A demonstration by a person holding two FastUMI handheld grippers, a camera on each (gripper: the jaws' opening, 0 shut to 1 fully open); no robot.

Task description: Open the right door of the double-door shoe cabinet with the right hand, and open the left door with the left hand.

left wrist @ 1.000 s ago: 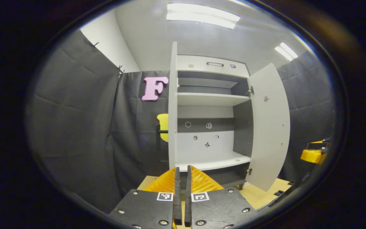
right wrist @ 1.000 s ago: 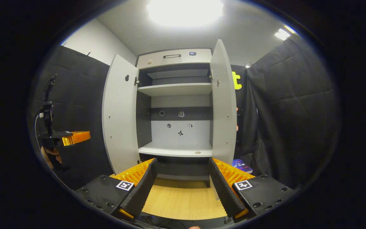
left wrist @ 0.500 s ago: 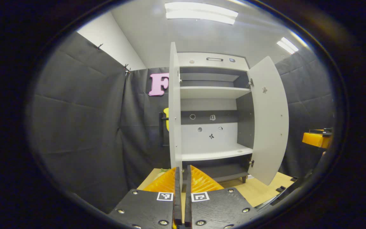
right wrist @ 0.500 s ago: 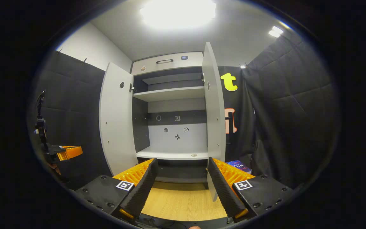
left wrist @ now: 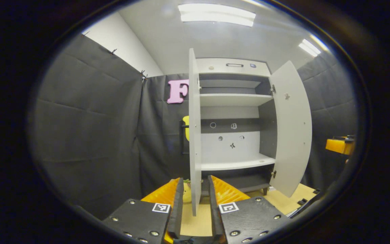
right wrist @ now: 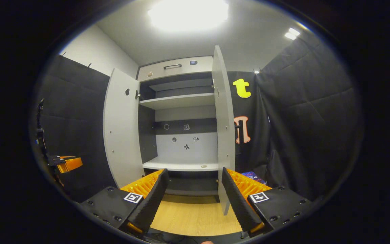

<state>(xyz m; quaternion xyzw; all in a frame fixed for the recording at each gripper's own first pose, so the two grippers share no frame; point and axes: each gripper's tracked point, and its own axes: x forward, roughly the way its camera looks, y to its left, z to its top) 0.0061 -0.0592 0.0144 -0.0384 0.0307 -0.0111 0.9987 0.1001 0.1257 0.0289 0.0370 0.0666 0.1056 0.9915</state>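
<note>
My left gripper (left wrist: 193, 206) sits at the bottom centre of the left gripper view, its fingers spread a little with the edge of the left door (left wrist: 194, 135) standing in the gap; I judge the fingers are not pressing on it. My right gripper (right wrist: 193, 196) sits at the bottom of the right gripper view with its fingers wide apart, holding nothing, and the right door (right wrist: 223, 135) rises edge-on just above its right-hand finger (right wrist: 237, 200).

Both doors of the shoe cabinet (left wrist: 232, 118) already stand swung out, so I take the task as almost done. To finish well, I would draw each gripper straight back along the door's edge, not sideways, so neither door gets nudged shut.

Beyond the fingers lies the wooden floor (right wrist: 191, 213), then the bare shelves (right wrist: 178, 101).

The left gripper view shows the right door's inner face at centre right, and the other gripper at the far right edge. The right gripper view instead shows the left door's inner face at centre left, plus a book (right wrist: 254, 177) low beside the cabinet.
</note>
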